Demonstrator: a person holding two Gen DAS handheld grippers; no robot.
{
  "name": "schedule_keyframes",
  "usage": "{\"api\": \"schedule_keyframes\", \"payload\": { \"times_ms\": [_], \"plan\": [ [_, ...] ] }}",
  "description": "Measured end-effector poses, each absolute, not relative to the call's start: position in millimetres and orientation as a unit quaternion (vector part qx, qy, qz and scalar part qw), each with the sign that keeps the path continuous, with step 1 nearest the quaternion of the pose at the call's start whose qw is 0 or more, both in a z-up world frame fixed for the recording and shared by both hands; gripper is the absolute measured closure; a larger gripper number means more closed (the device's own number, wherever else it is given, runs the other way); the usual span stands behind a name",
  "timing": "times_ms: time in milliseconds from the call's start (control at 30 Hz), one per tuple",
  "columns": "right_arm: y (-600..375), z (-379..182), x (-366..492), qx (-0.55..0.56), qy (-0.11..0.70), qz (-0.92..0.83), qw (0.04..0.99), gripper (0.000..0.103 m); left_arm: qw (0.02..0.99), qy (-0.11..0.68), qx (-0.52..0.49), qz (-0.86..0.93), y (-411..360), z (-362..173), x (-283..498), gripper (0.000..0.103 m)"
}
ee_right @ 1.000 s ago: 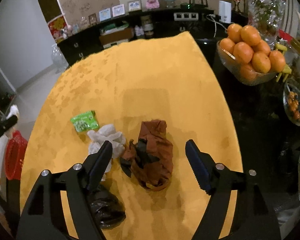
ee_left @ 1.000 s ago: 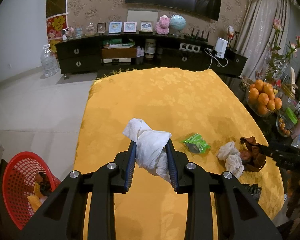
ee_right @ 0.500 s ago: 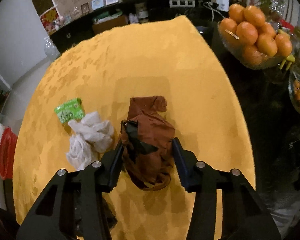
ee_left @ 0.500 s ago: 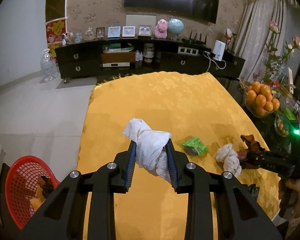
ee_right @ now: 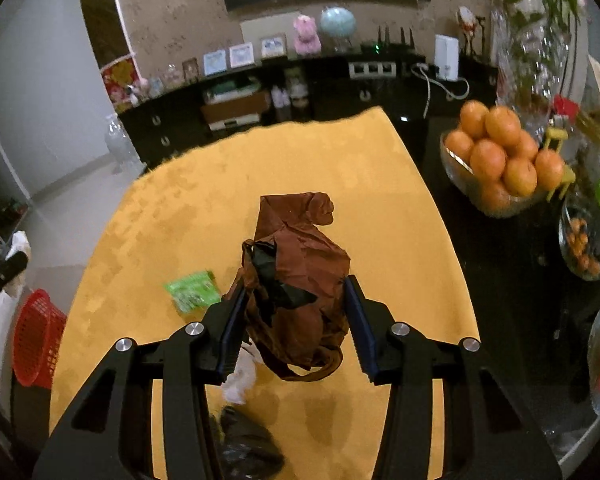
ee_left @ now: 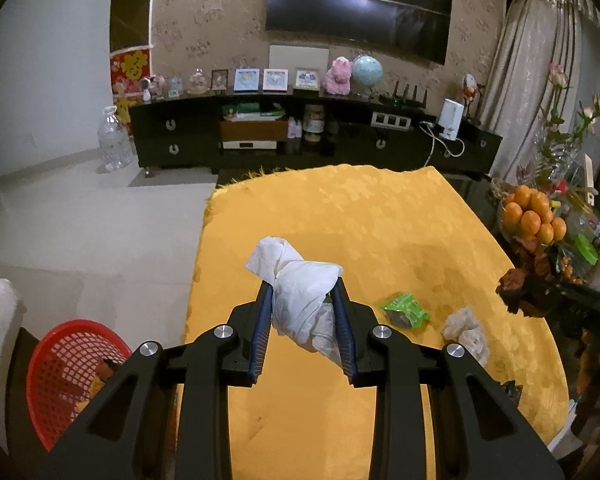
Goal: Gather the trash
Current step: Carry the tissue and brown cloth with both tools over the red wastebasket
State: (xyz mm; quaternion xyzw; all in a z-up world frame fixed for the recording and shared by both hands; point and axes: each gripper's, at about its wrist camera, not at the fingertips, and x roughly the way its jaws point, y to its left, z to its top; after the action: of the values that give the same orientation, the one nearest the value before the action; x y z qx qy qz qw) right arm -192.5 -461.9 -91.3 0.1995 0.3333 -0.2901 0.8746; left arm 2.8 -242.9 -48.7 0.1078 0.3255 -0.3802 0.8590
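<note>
2 pieces of trash are already in hand, 1 per gripper, so the step under way looks like the carry toward the bin. The left gripper (ee_left: pixel 303 310) pinches a wad of white tissue (ee_left: pixel 300 292) between its blue pads, held above the yellow tablecloth (ee_left: pixel 360 216). The right gripper (ee_right: pixel 296 316) has just been closing, and its jaws now clamp a crumpled brown bag (ee_right: pixel 300 280) with a black scrap caught in its folds; a loose loop hangs below, clear of the cloth.

Left on the table are a green wrapper (ee_left: pixel 406 308), a grey-white crumpled tissue (ee_left: pixel 466 332) near it, and a black bag (ee_right: pixel 244 446) at the table's near edge. The red basket (ee_left: pixel 68 376) stands on the floor off the table's left side, already holding some scraps.

My judgement: the next move calls for swinging both loads left and down over the basket rim before letting go, the left one being nearer. The brown bag is floppy and could snag or spill what it holds.

Hard to make out: what lies in the basket, whether the black scrap is part of the bag, and the black bag itself, largely hidden by the right gripper's fingers. In the left view the right gripper shows only as a dark shape at the frame's edge.
</note>
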Motion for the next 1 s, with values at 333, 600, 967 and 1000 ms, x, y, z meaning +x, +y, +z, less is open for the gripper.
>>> {"api": "schedule_keyframes", "payload": {
  "times_ms": [333,600,967,1000],
  "plan": [
    [-440,-71,-171,0.190,0.310,-0.260,0.895,0.058,0.877,0.299,0.107,-0.361,-225,-29,4,0.075],
    [-413,-59,-143,0.174,0.302,-0.230,0.909,0.058,0.890,0.283,0.096,-0.343,-201,-14,10,0.075],
    [-373,-40,-114,0.148,0.289,-0.184,0.928,0.058,0.902,0.276,0.079,-0.323,-174,-2,21,0.075],
    [-369,-38,-112,0.146,0.289,-0.179,0.929,0.058,0.903,0.275,0.077,-0.321,-171,-2,22,0.075]
  ]
}}
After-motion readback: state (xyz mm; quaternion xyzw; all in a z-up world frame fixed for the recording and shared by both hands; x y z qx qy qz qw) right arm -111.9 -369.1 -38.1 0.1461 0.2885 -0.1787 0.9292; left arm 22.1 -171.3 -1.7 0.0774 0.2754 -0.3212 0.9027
